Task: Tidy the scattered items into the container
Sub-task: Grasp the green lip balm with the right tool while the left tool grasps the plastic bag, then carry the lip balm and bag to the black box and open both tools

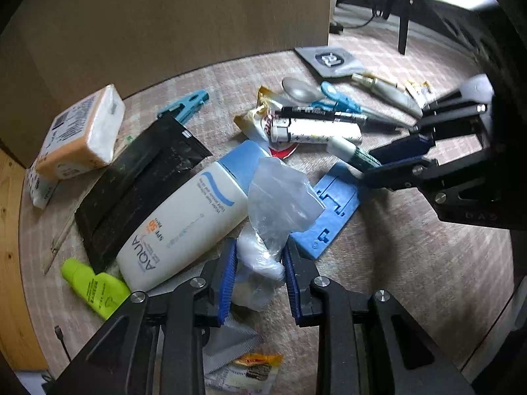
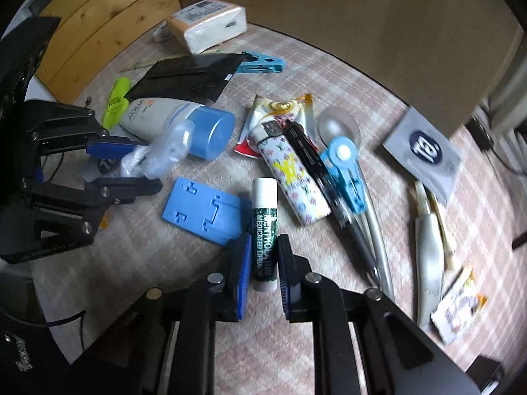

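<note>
My left gripper [image 1: 260, 256] is shut on a clear plastic bag [image 1: 273, 197] holding something white; it also shows in the right wrist view [image 2: 161, 154]. My right gripper [image 2: 262, 243] is shut on a green and white lip balm stick [image 2: 263, 227], which lies on the cloth; in the left wrist view the stick [image 1: 349, 153] sits between the right gripper's fingers [image 1: 392, 161]. Scattered around lie a white AQUA sunscreen bottle [image 1: 184, 227], a blue plastic plate [image 2: 207, 210], a patterned lighter [image 2: 290, 181], a black pen [image 2: 316, 164] and a black pouch [image 1: 138, 181]. A cardboard box [image 2: 346, 16] stands behind.
A tissue pack [image 2: 210, 26], blue clips [image 2: 263, 62] [image 2: 346, 171], a neon green tube [image 1: 95, 286], a clear spoon [image 1: 299, 90], snack sachets [image 2: 457, 306], a grey packet [image 2: 425, 154] and a white-handled tool [image 2: 428, 253] lie on the checked cloth. A wooden panel [image 2: 108, 16] stands at the left.
</note>
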A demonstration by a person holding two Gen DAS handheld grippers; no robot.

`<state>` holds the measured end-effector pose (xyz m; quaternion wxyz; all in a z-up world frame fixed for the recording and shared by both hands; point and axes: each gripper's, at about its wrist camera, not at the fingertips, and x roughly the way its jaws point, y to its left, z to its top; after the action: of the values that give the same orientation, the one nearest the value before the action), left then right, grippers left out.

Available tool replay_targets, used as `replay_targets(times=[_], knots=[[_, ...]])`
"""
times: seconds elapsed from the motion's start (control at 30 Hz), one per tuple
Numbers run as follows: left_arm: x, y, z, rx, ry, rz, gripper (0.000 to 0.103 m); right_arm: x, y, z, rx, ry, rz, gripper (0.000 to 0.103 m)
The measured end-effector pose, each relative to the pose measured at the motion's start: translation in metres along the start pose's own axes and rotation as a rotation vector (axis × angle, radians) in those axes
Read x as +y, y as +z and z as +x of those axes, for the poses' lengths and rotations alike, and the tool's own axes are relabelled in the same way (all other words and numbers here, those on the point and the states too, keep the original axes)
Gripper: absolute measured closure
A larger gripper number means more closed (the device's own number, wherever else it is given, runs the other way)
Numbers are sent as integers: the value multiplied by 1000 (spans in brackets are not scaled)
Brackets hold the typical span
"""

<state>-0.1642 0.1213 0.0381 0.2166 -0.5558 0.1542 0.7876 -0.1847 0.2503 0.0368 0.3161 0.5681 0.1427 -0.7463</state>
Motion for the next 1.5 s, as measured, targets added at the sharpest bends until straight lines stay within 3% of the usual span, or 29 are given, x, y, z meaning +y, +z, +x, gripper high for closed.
replay_targets(times=[0.23,0.4,0.63,1.03,1.23,1.37,1.4,1.47,1.5], knots=[[-12,4,-35,-56,-53,-35,77,-14,-29,-43,-74,-9,109,88],[-46,13,-55,-96,-78,-3,77,-28,-60,-84,-135,-41,213,87],[-128,38,-67,-137,-147,115,77,-70,-134,-150,-187,-147,352,88],[-296,96,-66,-162,-278,315,77,-161,-305,-232,-187,-370,677,87],[-364,109,-70,-175,-316,411,77,-182,-361,-254,-185,-423,798,87],[-397,114,-73,-185,-335,455,77,-186,-378,-260,-185,-441,844,88],[-404,116,-73,-189,-346,462,75,-187,-382,-261,-186,-444,854,87],[-412,120,-70,-186,-353,464,57,-186,-386,-265,-207,-459,854,87],[-414,122,-69,-185,-346,455,45,-185,-387,-267,-210,-473,857,78]])
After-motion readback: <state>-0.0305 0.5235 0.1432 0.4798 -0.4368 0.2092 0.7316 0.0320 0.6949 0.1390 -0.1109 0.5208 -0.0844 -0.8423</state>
